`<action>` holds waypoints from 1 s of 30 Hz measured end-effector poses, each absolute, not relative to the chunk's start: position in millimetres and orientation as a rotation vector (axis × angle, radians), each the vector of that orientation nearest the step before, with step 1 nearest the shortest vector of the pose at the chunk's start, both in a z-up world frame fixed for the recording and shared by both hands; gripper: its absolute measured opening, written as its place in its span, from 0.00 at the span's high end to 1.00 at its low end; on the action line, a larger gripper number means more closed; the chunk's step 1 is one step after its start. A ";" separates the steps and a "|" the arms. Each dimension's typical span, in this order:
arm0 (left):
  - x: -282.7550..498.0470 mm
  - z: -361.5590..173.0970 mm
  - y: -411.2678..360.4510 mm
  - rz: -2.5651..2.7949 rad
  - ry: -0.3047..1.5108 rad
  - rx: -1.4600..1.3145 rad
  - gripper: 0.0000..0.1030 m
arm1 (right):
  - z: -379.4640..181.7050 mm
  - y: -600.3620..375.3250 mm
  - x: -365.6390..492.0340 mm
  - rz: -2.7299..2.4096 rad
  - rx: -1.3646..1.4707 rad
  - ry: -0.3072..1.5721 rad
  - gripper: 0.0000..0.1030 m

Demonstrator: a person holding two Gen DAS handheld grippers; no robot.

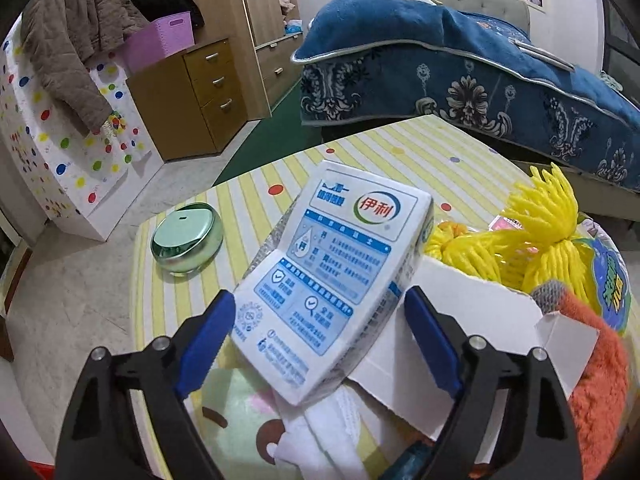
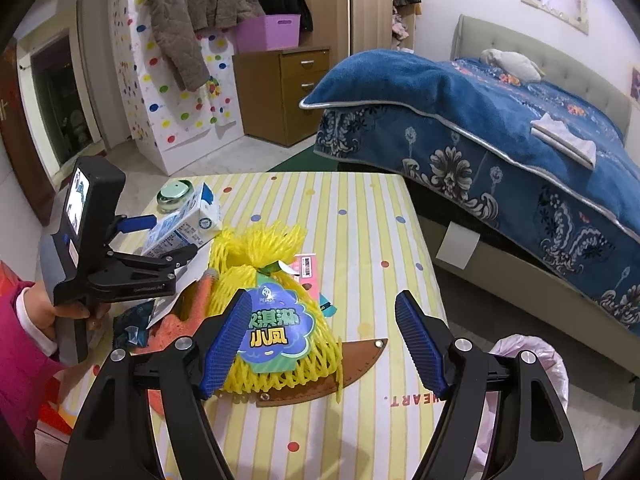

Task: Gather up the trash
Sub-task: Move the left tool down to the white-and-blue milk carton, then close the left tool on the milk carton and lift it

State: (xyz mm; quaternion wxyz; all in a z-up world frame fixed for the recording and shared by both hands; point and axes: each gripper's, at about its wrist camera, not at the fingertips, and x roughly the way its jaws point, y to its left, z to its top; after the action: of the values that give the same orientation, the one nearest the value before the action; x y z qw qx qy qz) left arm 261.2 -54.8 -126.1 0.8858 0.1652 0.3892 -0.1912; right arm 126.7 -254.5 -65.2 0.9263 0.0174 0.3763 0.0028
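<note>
My left gripper (image 1: 320, 336): jaws wide, milk carton (image 1: 332, 280) between, pads not pressing; carton tilted on white box (image 1: 472, 320), may topple on closing. Right gripper (image 2: 324, 344) open, empty; yellow net bag (image 2: 272, 312) at 11 o'clock, could snag.

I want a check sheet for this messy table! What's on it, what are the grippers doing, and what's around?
Surface: table with a yellow-striped, dotted cloth.
Job's things: milk carton, tilted, leaning on a white cardboard box; yellow foam net with a blue-green label; white tissue; crumpled blue wrapper.
Clutter: green round tin; orange cloth; brown leather piece.
Grippers: left gripper open, carton between its jaws, pads not pressing; right gripper open, over the net.
Cables: nothing seen.
Surroundings: bed with a blue blanket; wooden drawers; purple basket; pink bag beside the table.
</note>
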 end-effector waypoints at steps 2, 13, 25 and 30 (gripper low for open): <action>256.7 -122.6 -54.5 -0.406 0.800 0.337 0.34 | -65.5 -254.3 125.5 0.008 0.040 0.772 0.28; 240.3 -106.0 -36.4 -0.422 0.798 0.232 0.14 | -61.3 -253.6 113.6 0.024 0.039 0.759 0.27; 273.2 -111.6 -25.7 -0.477 0.853 0.236 0.07 | -61.8 -242.5 123.1 0.013 0.001 0.762 0.27; 288.6 -126.1 -38.2 -0.547 0.922 0.255 0.07 | -64.9 -244.6 128.3 -0.003 -0.003 0.771 0.27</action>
State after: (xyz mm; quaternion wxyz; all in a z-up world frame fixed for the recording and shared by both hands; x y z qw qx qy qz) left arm 288.6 -38.2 -126.1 0.8521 0.1211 0.4378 -0.2601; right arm 128.3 -244.6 -64.9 0.9267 -0.0017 0.3758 -0.0016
